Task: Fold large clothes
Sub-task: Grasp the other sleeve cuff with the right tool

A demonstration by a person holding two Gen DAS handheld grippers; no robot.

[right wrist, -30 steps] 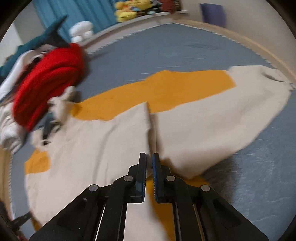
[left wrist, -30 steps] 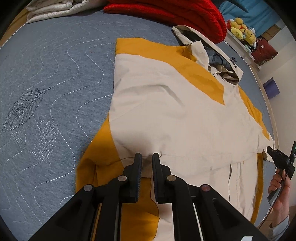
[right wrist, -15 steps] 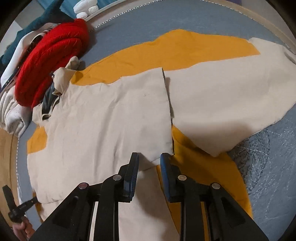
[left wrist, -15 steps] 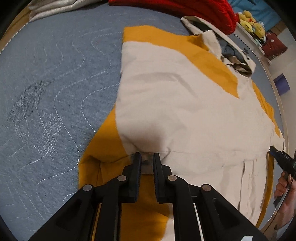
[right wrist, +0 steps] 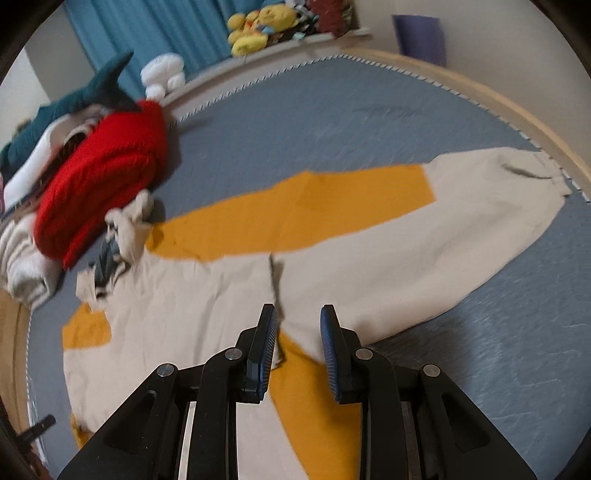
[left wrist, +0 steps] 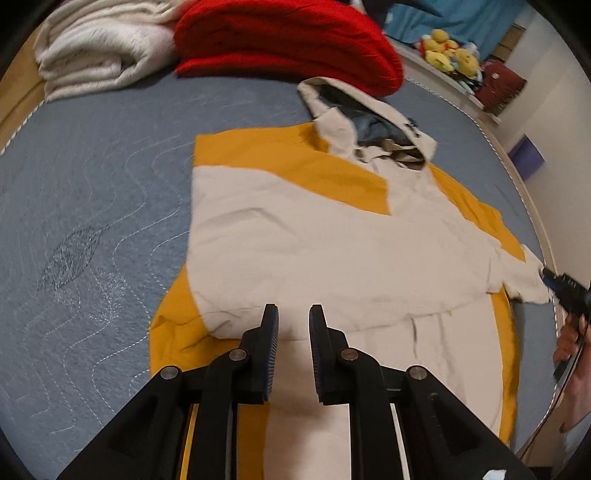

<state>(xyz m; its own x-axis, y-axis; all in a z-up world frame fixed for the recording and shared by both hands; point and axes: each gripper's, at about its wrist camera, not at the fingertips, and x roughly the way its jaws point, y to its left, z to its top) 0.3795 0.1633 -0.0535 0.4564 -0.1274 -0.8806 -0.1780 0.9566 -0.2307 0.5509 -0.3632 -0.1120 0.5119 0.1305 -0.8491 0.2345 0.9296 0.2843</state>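
Hoodie [left wrist: 332,251], cream with mustard-yellow panels, lies spread flat on a grey-blue quilted bedspread [left wrist: 92,206]; it fills the middle of both views. Hood [left wrist: 373,125] points toward the far pile of laundry, its dark lining showing. One sleeve is folded across the body, its cream edge running just ahead of the left gripper [left wrist: 291,325]. In the right wrist view the hoodie [right wrist: 207,314] shows the other sleeve [right wrist: 443,229] stretched out sideways, apart from the body, cuff near the piped edge of the bed. Left gripper: jaws parted, nothing between them, fingertips hovering over the folded sleeve's hem. Right gripper [right wrist: 297,325]: jaws parted wider, nothing held, tips above the gap where sleeve meets body; that view is motion-blurred. The right gripper also appears at the edge of the left wrist view [left wrist: 565,288], beside the sleeve cuff, with the holding hand [left wrist: 576,365] below it. Red knit blanket [left wrist: 288,40] sits folded past the hood, touching or nearly touching it; cannot tell which. Cream fleece blanket [left wrist: 99,48] lies next to it. Yellow plush toys [right wrist: 258,26] line a ledge beyond the bed, blue curtain [right wrist: 147,29] behind.
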